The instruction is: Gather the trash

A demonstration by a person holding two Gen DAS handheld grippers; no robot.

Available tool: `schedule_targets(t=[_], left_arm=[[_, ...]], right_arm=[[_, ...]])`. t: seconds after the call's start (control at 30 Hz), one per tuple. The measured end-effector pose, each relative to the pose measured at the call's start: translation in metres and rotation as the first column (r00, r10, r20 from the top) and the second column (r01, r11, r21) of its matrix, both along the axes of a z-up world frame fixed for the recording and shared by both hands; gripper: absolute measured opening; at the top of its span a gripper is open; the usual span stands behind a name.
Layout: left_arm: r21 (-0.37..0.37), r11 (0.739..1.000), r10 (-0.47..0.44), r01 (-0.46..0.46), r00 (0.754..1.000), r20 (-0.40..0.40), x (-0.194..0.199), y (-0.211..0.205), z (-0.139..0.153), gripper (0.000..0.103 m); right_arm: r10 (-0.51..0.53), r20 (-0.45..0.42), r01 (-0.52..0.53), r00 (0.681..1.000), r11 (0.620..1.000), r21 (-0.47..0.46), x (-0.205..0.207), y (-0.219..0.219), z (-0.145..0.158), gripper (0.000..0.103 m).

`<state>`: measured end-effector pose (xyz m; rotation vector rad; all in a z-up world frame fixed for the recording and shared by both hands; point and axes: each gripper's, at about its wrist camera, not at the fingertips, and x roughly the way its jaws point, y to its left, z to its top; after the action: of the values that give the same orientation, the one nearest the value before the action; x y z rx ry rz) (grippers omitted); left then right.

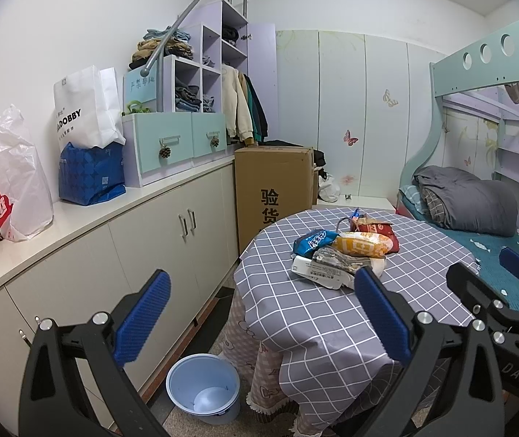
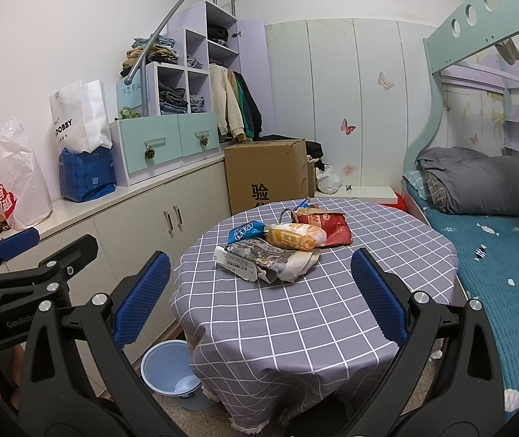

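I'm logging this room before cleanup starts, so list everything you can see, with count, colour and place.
wrappers: several, blue, orange, red, white, piled on table
table: one, grey checked cloth, centre
bin: one, light blue, floor left of table
cardboard box: one, brown, behind table
cabinet: one, cream, left wall
bags: three, white and blue, on cabinet
bed: one, teal cover, grey quilt, right
left tool: open, empty
right tool: open, empty
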<state>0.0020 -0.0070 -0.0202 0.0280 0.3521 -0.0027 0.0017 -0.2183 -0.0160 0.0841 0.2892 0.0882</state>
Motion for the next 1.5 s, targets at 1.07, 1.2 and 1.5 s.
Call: schedule_targets(t=[1.07,1.2,1.5], left_arm=[[0.003,1.000,-0.001,0.001,1.000,-0.005,0.001,-0.002,-0.005,0.099],[0.005,1.000,0.000,0.000,1.000,-0.007,0.007,-0.006,-0.010,0.099],[0.022,1.000,0.016,-0.015,0.999,-0.045,0.017,-0.001,-0.016,0.099]], right_arm=[[0.006,-0.010,-0.006,1.000,1.000,0.009,0.001,0.000,-0.008,0.097],[0.014,-0.013,-0.014,1.000,0.999,0.030,0.004,0.000,-0.008,0.097],[0.077,-0.076,-0.071,0.994,0.994,0.083,0.023,-0.006,-0.017,0.097]])
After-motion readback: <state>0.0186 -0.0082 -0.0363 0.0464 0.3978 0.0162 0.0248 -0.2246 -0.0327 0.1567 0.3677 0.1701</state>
